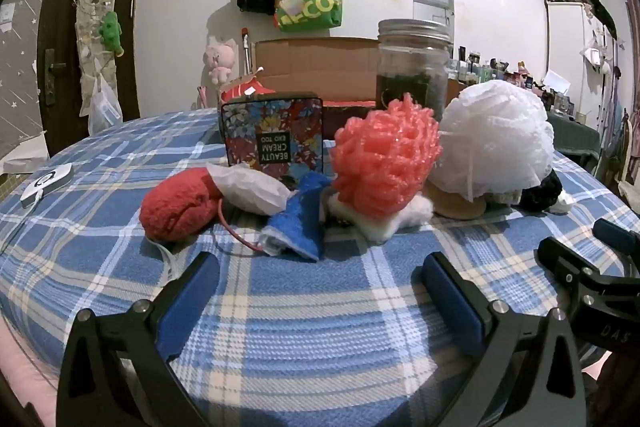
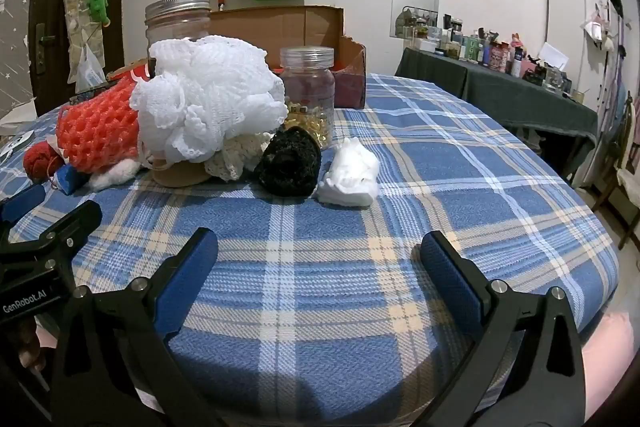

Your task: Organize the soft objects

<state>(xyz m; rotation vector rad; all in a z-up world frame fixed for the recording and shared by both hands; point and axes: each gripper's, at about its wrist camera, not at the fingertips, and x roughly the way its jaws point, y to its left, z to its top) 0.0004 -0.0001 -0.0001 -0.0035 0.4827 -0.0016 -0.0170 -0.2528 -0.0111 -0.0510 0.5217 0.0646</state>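
- The soft pile lies on the plaid cloth [image 1: 312, 307]: red pouf [image 1: 386, 163] leaning on white pouf [image 1: 496, 139], red sock [image 1: 180, 205] at its 9 o'clock, blue cloth [image 1: 298, 223] at its 7 o'clock.
- In the right view, black roll [image 2: 289, 163] and white wad [image 2: 352, 173] sit at the pile's 4 o'clock.
- Risk: the poufs touch the big jar [image 1: 414, 67] and small jar [image 2: 310, 91] at 12 o'clock; a long reach could likely tip a jar.
- Risk: the pile is tangled; lifting one piece may drag neighbours.
- Left tongs [image 1: 320, 283] gape wide, empty; blue cloth just ahead at 12 o'clock.
- Right tongs [image 2: 320, 259] gape wide, empty; black roll at 12 o'clock, apart.
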